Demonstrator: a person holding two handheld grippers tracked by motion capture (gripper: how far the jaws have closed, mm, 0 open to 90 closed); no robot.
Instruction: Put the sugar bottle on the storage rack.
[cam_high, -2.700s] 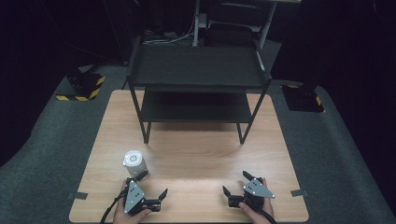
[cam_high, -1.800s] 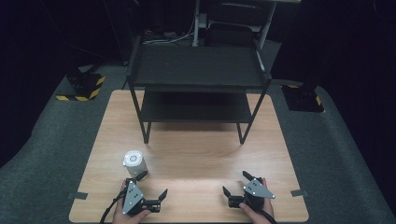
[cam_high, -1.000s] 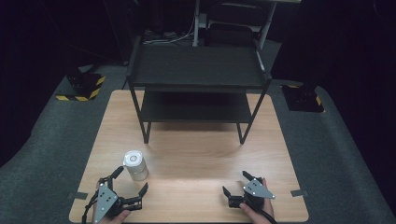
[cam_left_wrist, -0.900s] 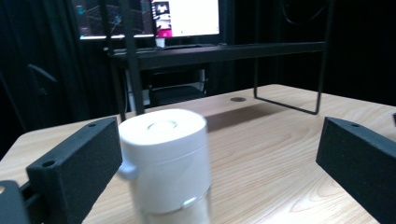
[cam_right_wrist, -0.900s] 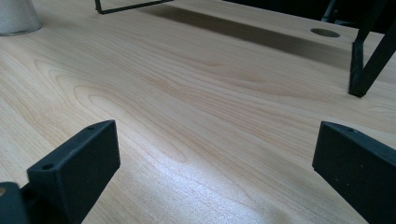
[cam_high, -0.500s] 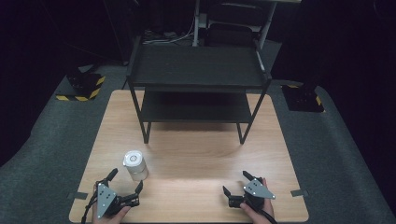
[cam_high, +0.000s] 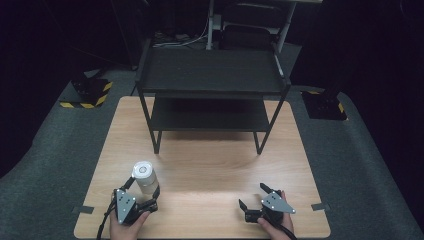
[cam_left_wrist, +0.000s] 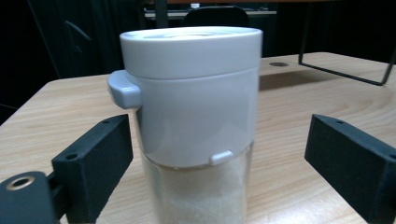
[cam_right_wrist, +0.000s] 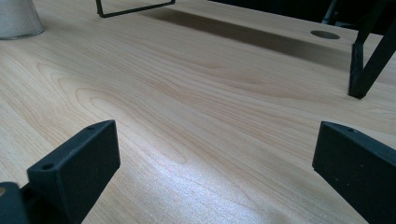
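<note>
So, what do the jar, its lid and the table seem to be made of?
Jar: clear body, glass or plastic, white grains show through. Lid: matte white plastic, apparently, with moulded tabs. Table: light wood or wood-look laminate, grain lines and soft sheen.

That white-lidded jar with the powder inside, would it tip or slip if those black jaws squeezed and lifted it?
The jar is tall and narrow, so a sideways push could tip it. Its clear lower body looks smooth, so it might slip. The white granules filling it probably give it some weight. The left gripper stands open around it.
</note>
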